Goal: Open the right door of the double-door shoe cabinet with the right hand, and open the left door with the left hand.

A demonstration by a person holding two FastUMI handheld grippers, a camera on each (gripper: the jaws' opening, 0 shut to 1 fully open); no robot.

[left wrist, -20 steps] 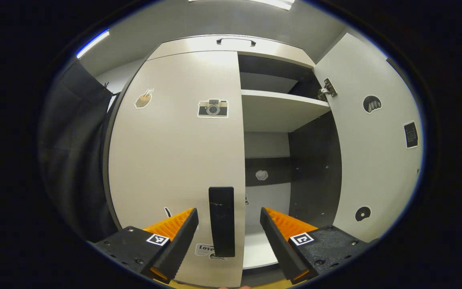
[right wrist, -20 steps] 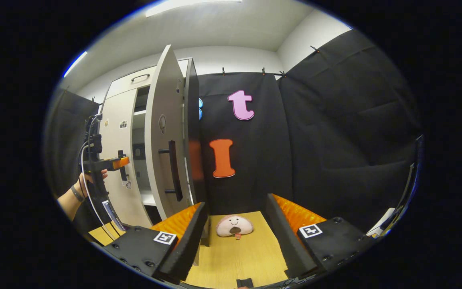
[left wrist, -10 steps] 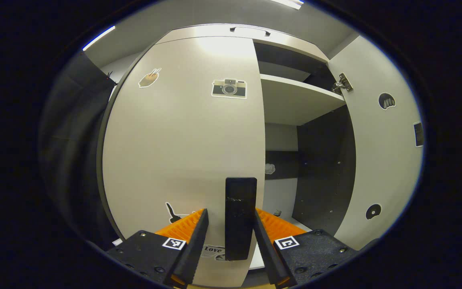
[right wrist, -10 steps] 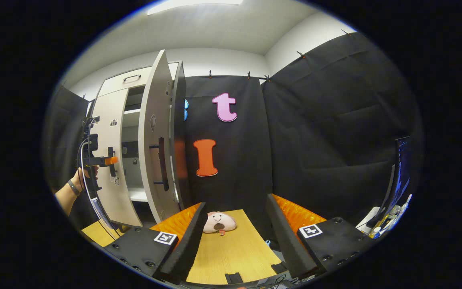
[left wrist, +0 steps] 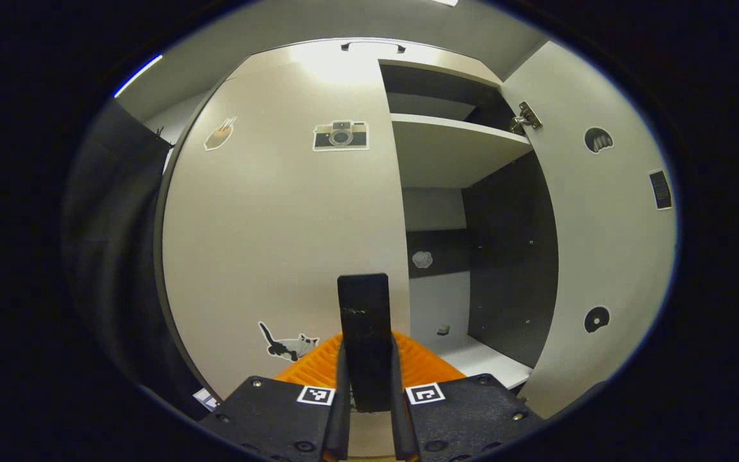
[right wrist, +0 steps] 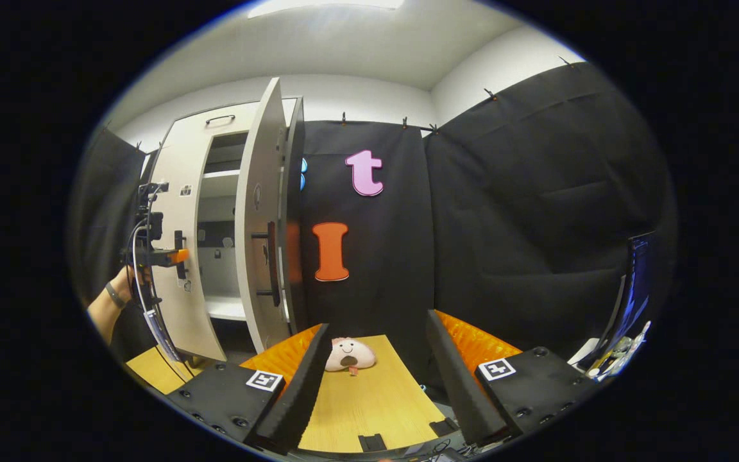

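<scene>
Left door (left wrist: 280,224) of shoe cabinet (left wrist: 433,154) sitting shut, at 10 o'clock in left gripper view. Its black handle (left wrist: 364,340) standing at 6 o'clock. My left gripper (left wrist: 367,410) squeezing handle, both fingers pressing on it. Right door (left wrist: 600,244) hanging wide open at 3 o'clock. In right gripper view, my right gripper (right wrist: 376,385) staying wide apart, holding nothing, pointing over wooden table (right wrist: 369,404) with plush toy (right wrist: 349,354) at 6 o'clock.
</scene>
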